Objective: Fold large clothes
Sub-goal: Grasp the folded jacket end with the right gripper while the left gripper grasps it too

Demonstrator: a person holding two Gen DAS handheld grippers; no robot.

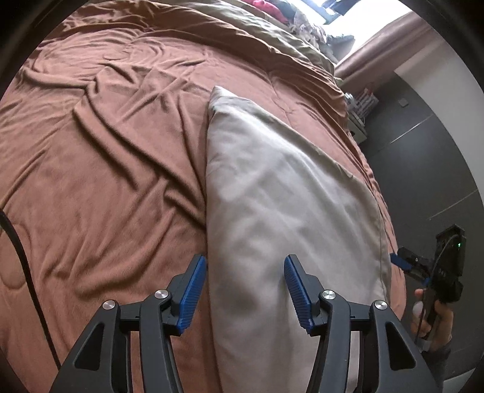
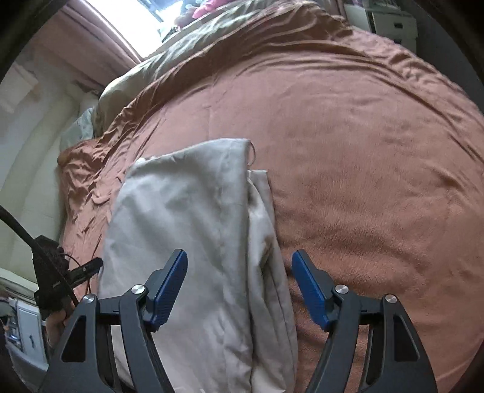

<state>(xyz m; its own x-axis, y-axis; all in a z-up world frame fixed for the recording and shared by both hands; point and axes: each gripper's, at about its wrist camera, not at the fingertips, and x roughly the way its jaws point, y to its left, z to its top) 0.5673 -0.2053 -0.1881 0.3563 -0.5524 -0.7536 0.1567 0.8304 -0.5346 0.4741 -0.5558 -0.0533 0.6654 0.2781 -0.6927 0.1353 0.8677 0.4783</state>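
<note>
A beige garment (image 1: 281,205) lies folded lengthwise into a long strip on a brown bedspread (image 1: 106,151). It also shows in the right wrist view (image 2: 193,229), with a second layer sticking out along its right side. My left gripper (image 1: 245,290) is open above the garment's near end, its left finger (image 1: 190,296) at the left edge. My right gripper (image 2: 239,287) is open above the opposite end, straddling its right part. The right gripper (image 1: 405,263) shows in the left wrist view at the garment's right edge. The left gripper (image 2: 87,269) shows in the right wrist view at the left.
A crumpled olive blanket (image 1: 272,27) and bright clothes lie at the bed's far side by a window. The dark floor (image 1: 423,151) and a small shelf (image 1: 360,112) are beside the bed. A white cabinet (image 2: 390,21) stands beyond the bed. A black cable (image 1: 21,248) crosses the bedspread.
</note>
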